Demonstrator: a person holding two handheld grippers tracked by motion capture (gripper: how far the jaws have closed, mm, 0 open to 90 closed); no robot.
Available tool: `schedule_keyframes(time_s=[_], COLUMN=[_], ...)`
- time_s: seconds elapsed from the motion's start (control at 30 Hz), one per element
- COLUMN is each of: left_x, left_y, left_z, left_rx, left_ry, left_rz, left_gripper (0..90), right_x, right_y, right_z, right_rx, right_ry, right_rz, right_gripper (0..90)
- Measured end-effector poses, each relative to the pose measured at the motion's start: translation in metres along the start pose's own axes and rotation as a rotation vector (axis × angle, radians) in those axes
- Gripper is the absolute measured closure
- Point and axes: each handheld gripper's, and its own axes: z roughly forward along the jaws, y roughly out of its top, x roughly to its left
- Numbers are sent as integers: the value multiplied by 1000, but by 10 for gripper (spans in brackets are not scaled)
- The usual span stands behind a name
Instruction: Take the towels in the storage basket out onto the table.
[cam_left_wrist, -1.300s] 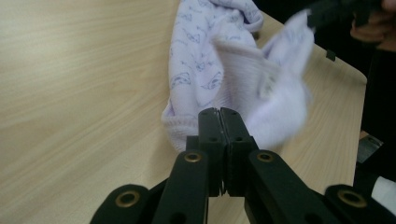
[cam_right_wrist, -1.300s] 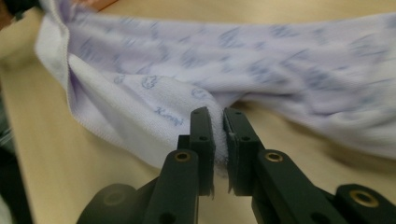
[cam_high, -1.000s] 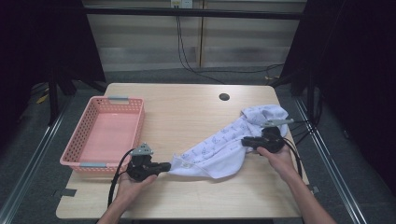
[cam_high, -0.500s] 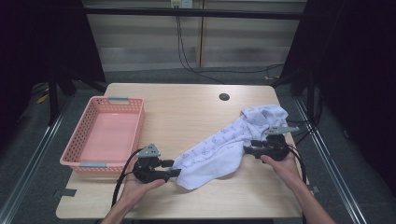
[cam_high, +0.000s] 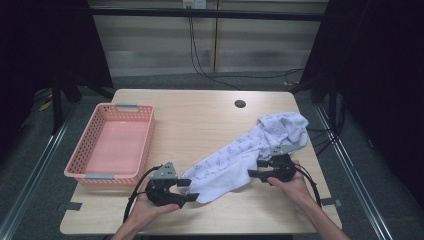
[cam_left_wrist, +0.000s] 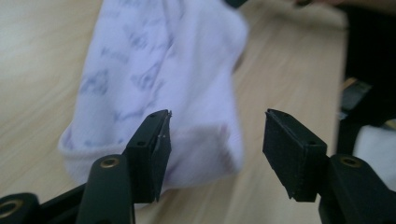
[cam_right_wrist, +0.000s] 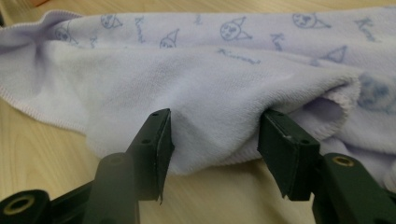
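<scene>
A white towel (cam_high: 235, 155) with a pale blue print lies slack and diagonal across the right half of the wooden table (cam_high: 200, 125). My left gripper (cam_high: 189, 190) sits at the towel's near left end. Its jaws have just been opening, and the towel's hemmed end (cam_left_wrist: 187, 140) lies between and beyond them, apart from the right pad. My right gripper (cam_high: 256, 168) is at the towel's right edge. Its jaws have also just been opening, and a loose fold of towel (cam_right_wrist: 215, 116) bulges between them.
A pink plastic basket (cam_high: 75, 172) stands at the table's left side with nothing in it. A round cable hole (cam_high: 240, 104) is near the far edge. Bare wood lies between the basket and the towel. Dark floor and cables surround the table.
Both grippers have opened and let go of the towel, which now lies slack. The left hand moved right along the near edge; the right hand moved nearer and slightly left.
</scene>
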Motion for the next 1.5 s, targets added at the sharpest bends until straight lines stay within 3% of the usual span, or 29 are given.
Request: schedule_keyframes(time_s=[0.03, 0.07, 0.13, 0.17, 0.2, 0.27, 0.37, 0.47, 0.63, 0.83, 0.97, 1.1, 1.2, 1.27, 1.33, 1.4, 1.5], left_x=[1, 0, -1, -2, -2, 2, 6, 13, 26, 33, 32, 26, 17, 10, 3, 0, -5], left_y=[-3, -5, -7, -8, -7, -8, -3, 8, 38, 76, 109, 139, 151, 152, 143, 126, 85], left_z=[5, 11, 16, 17, 17, 14, 3, -17, -38, -48, -60, -80, -96, -102, -99, -93, -77], left_rx=[39, 85, 121, 114, 119, 113, 24, -128, -250, -324, -380, -433, -467, -479, -453, -430, -384], left_ry=[-5, 33, 41, 63, 78, 80, 57, 15, 51, 61, 87, 116, 122, 116, 118, 89, 29], left_rz=[5, 8, 15, 23, 21, 12, -26, -95, -105, -88, -48, -3, 32, 49, 55, 44, -11], left_gripper=[375, 380, 383, 416, 541, 765, 819, 821, 822, 822, 822, 822, 821, 821, 820, 818, 815], right_x=[0, -1, -1, -1, -2, -3, -2, -3, -10, -14, -17, -8, 1, 8, 16, 23, 29], right_y=[3, 5, 9, 10, 11, 14, 21, 29, 49, 79, 103, 128, 140, 142, 136, 116, 79], right_z=[3, 4, 4, 2, -1, -6, -18, -32, -56, -88, -114, -144, -167, -179, -184, -179, -164], right_rx=[0, -9, -24, -32, -45, -43, -78, -116, -197, -278, -338, -386, -422, -444, -442, -408, -342], right_ry=[-3, 2, 0, 3, 7, 11, 9, -9, -33, -58, -87, -115, -116, -103, -91, -68, -22], right_rz=[7, 12, 9, 10, 14, -4, -2, 9, 33, 20, 11, -41, -66, -83, -88, -88, -64], right_gripper=[475, 514, 654, 716, 789, 817, 817, 820, 828, 830, 829, 829, 829, 829, 830, 830, 831])
